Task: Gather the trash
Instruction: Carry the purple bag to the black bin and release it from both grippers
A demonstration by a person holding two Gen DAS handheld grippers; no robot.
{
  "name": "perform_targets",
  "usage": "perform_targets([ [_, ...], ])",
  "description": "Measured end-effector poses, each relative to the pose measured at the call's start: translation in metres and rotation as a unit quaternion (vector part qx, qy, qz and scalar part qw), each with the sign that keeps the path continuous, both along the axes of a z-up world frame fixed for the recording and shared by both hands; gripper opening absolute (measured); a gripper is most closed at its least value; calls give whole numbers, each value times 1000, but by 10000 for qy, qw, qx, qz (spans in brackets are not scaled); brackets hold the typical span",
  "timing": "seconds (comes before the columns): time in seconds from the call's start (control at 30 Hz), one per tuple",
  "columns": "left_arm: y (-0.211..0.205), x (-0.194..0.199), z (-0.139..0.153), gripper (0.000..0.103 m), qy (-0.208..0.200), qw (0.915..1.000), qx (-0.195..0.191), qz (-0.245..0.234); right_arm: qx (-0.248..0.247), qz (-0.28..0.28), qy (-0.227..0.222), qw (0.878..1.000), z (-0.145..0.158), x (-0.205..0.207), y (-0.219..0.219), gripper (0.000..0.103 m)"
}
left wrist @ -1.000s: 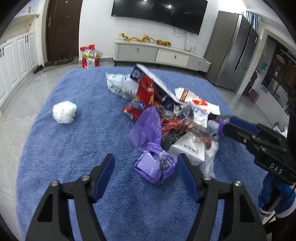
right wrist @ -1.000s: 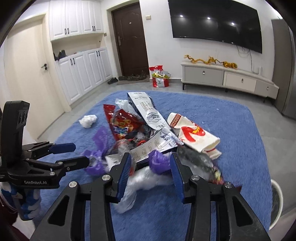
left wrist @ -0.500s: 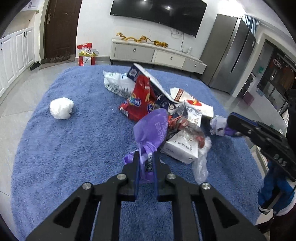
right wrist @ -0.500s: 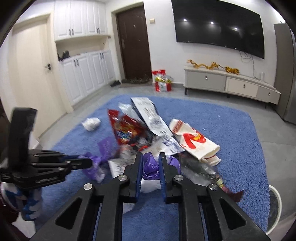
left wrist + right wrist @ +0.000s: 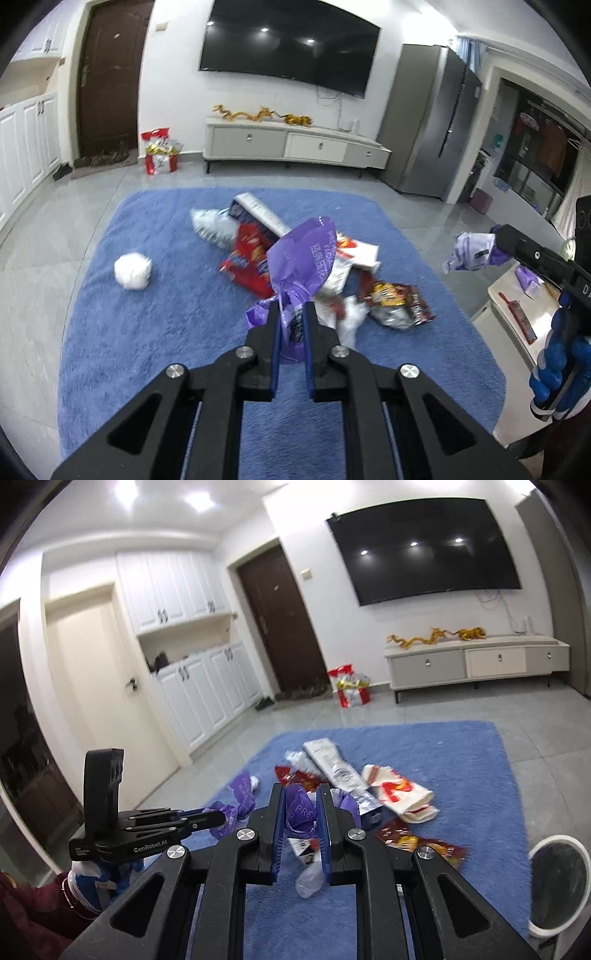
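Note:
A heap of trash lies on the blue rug (image 5: 155, 332): a red snack bag (image 5: 251, 262), a long white package (image 5: 258, 212), a white and red paper bag (image 5: 399, 790) and a dark foil wrapper (image 5: 399, 299). My left gripper (image 5: 293, 308) is shut on a purple plastic wrapper (image 5: 306, 254) that stands up from its jaws, lifted above the heap. My right gripper (image 5: 303, 790) is shut on a second purple wrapper (image 5: 301, 812), held off the rug with a clear scrap hanging below. Each gripper shows in the other's view, the left gripper (image 5: 218, 818) and the right gripper (image 5: 498, 236).
A white crumpled ball (image 5: 133, 271) lies apart on the rug's left side. A round white bin (image 5: 557, 882) stands off the rug's right corner. A low table (image 5: 517, 314) sits at the right. A TV cabinet (image 5: 295, 144), a fridge (image 5: 432, 125) and a red gift bag (image 5: 160, 151) line the far wall.
Both grippers went from open around purple wrappers to shut on them. Both have risen, lifting the wrappers off the heap, and the right one has swung its view leftward.

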State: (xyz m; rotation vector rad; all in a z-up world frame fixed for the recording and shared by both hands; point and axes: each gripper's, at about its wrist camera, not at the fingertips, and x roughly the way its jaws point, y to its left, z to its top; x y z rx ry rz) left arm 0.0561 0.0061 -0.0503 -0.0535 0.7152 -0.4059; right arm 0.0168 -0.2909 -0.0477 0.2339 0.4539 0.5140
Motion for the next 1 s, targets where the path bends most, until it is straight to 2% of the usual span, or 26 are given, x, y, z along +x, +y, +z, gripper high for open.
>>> perform_targets([
  [0.17,-45,8,16,10,-58,9987,97,-493,143,-573,-92,9982,6,-18,-51,16],
  [0.3,-102,19,28,10,-38,9942,234,-1045,155,-1192,-92,9927,3,-30,-102,16],
  [0.47,-188,40,29,10,145,9847,447,-1679,122,-1859,21,9825,-4,-38,-161,16],
  [0.7,-314,77,6,10,635,9703,539,-2269,229,-2483,486,9672,-40,-19,-237,16],
  [1.0,-431,126,-48,10,1183,9583,601,-2531,420,-2816,1015,9532,-90,26,-301,16],
])
